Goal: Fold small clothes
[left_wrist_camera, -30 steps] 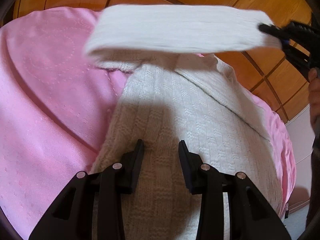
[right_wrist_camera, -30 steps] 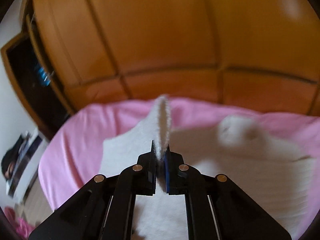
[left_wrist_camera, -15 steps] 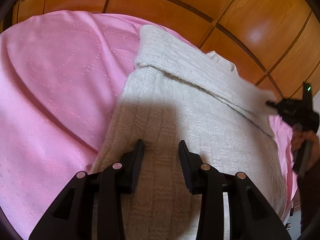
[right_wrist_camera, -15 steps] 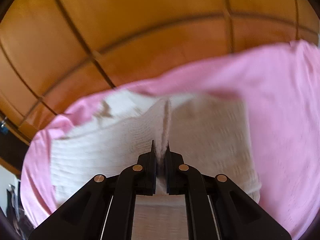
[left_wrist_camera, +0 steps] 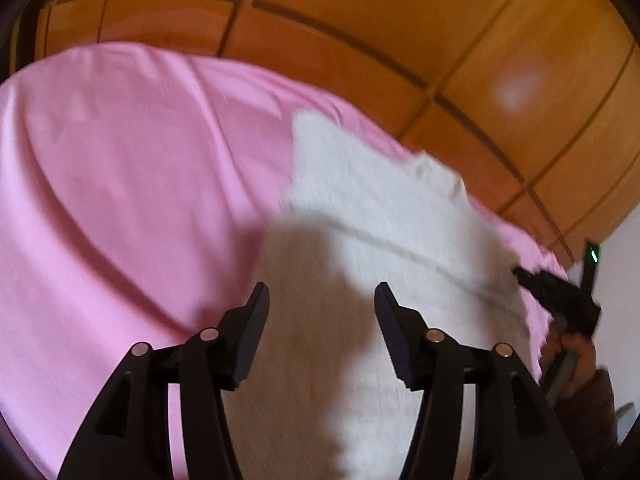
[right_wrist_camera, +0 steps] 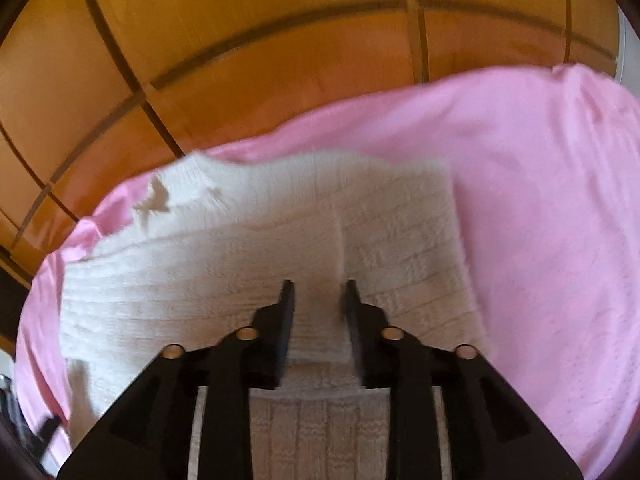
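A white knit sweater (left_wrist_camera: 360, 208) lies flat on the pink bedsheet (left_wrist_camera: 120, 184). My left gripper (left_wrist_camera: 322, 300) hovers over its lower body, jaws opening, with nothing between them. One sleeve (right_wrist_camera: 312, 248) is folded across the sweater (right_wrist_camera: 160, 280). My right gripper (right_wrist_camera: 318, 292) stands just over that sleeve's end with its jaws opening. The fabric lies between and under the fingers, and the pads do not press on it. In the left wrist view the right gripper (left_wrist_camera: 524, 274) sits at the sweater's right edge, held by a person's hand (left_wrist_camera: 572, 352).
Orange wooden panels (right_wrist_camera: 280, 60) rise right behind the bed. The pink sheet (right_wrist_camera: 540, 200) spreads wide to the right of the sweater in the right wrist view. A white wall (left_wrist_camera: 620, 272) shows at the far right.
The right gripper swung the lifted sleeve across and down onto the sweater, then parted its jaws and let it go. The left gripper rose a little and opened wider.
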`<state>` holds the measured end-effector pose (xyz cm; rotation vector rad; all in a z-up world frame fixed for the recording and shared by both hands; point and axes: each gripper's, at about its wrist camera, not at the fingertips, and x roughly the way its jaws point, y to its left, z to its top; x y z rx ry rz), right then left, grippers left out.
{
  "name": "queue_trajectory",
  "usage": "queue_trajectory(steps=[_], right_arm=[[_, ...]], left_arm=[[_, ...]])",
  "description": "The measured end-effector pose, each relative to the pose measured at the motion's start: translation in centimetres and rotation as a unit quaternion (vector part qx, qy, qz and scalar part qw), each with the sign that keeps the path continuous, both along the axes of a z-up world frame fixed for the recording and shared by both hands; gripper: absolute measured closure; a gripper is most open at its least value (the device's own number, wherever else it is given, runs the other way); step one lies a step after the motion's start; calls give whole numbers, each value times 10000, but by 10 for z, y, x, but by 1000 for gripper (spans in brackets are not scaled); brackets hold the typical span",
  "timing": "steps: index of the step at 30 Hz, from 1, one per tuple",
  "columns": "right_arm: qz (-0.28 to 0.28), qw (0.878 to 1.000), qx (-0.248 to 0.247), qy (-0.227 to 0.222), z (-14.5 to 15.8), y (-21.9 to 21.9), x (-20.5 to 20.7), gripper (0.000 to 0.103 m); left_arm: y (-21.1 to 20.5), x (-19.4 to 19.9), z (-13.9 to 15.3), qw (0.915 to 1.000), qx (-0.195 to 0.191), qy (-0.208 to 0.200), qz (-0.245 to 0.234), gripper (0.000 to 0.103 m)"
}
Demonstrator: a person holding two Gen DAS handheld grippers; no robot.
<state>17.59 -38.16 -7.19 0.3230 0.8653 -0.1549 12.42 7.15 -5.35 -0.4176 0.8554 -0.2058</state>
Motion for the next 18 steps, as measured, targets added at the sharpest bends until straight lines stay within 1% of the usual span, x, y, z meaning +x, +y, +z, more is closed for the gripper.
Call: queue_trajectory(steps=[3, 4, 7, 8, 10, 13, 16, 17, 18], right_arm=[[164, 9996, -87, -206, 13, 8, -4, 77], [304, 9990, -163, -272, 16, 16, -5, 77], [616, 9968, -412, -297, 17, 34, 1, 76], [713, 9952, -615, -252, 13, 42, 5, 69], [780, 9939, -758, -169, 4, 49, 9, 55], [795, 9926, -918, -47, -9, 50, 12, 55], [778, 9914, -1047, -49, -19, 49, 12, 51], [778, 9914, -1050, -84, -21, 48, 11, 50], [774, 9915, -1045, -102, -23, 48, 12, 50]], left_arm=[[15, 27, 4, 9998, -64, 6, 197, 48], [20, 35, 4, 9996, -90, 27, 279, 48], [31, 70, 3, 9988, -276, 103, 401, 48], [33, 78, 1, 9986, -308, 134, 414, 48], [35, 96, -2, 9980, -417, 202, 427, 48], [36, 122, -11, 9965, -606, 361, 439, 48], [32, 147, -21, 9945, -820, 547, 352, 47], [28, 157, -26, 9936, -861, 629, 364, 46], [26, 161, -28, 9932, -904, 659, 332, 41]])
